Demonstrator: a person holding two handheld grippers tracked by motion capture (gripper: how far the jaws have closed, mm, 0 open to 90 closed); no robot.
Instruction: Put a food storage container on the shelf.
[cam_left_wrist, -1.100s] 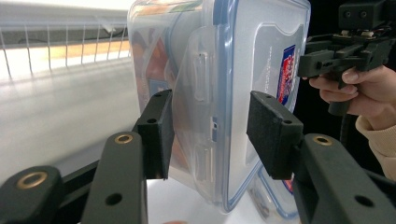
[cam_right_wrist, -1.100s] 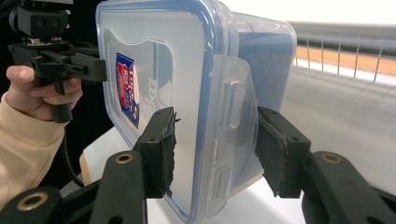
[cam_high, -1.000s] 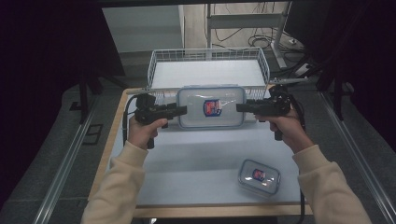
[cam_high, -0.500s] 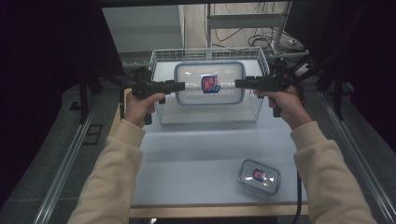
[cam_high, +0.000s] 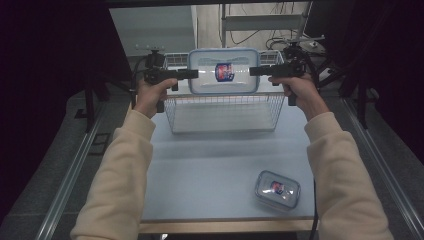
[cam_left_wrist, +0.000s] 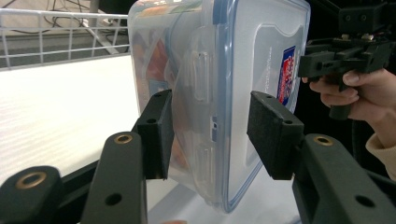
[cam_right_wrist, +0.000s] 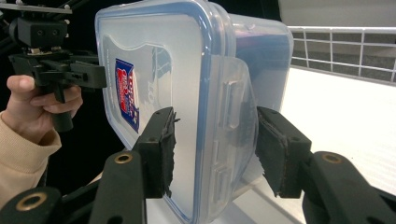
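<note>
A large clear container (cam_high: 223, 71) with a blue-rimmed lid and a red-and-blue label hangs in the air over the wire basket (cam_high: 222, 107), its lid turned toward the high camera. My left gripper (cam_high: 192, 74) is shut on its left end and my right gripper (cam_high: 255, 71) on its right end. In the left gripper view the jaws (cam_left_wrist: 210, 135) straddle the container's (cam_left_wrist: 252, 56) latch end. In the right gripper view the jaws (cam_right_wrist: 215, 149) clamp the opposite latch of the container (cam_right_wrist: 163, 60).
A small lidded container (cam_high: 277, 189) with the same label lies near the front right of the pale table (cam_high: 220, 160). The white-floored basket stands at the table's far edge. Dark frames and cables flank the table.
Both grippers have raised the large container from just in front of the basket, up and farther away, so it now hangs over the basket. The small container has stayed put.
</note>
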